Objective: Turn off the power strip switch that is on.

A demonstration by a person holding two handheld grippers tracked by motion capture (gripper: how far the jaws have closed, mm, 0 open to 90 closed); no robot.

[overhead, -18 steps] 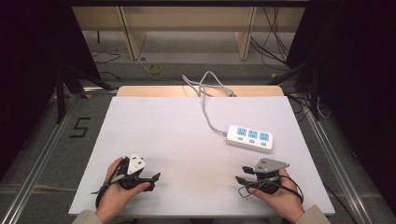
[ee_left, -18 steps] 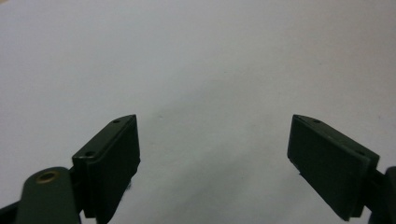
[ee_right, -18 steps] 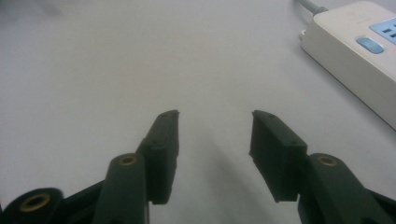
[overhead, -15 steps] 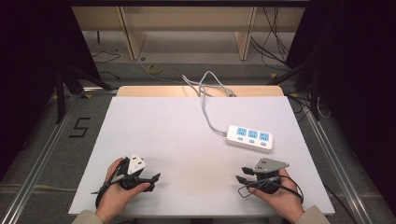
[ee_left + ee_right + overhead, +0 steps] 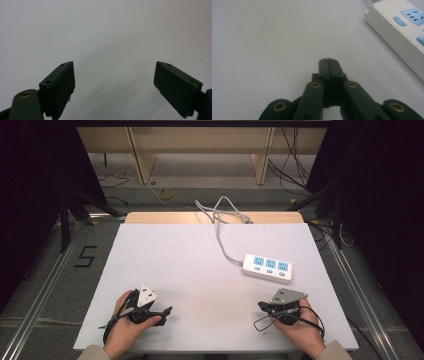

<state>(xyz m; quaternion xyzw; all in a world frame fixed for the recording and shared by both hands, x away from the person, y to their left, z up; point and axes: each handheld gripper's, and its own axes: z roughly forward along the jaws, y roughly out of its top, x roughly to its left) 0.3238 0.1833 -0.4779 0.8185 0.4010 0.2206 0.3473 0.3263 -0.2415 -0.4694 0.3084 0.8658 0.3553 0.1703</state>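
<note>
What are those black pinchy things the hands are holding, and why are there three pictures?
A person sits at a white table and holds a tool in each hand. Each tool is a gripper, with two black jaws that can pinch things. One picture comes from a camera up high, looking down. There you see the left gripper and the right gripper. The other two pictures come from small cameras riding on the grippers, looking along their jaws. The left gripper's jaws stand wide apart, with nothing between them. The right gripper's jaws are pressed together and hold nothing. A white power strip with blue sockets lies on the table, and its cable runs off the far edge.
</note>
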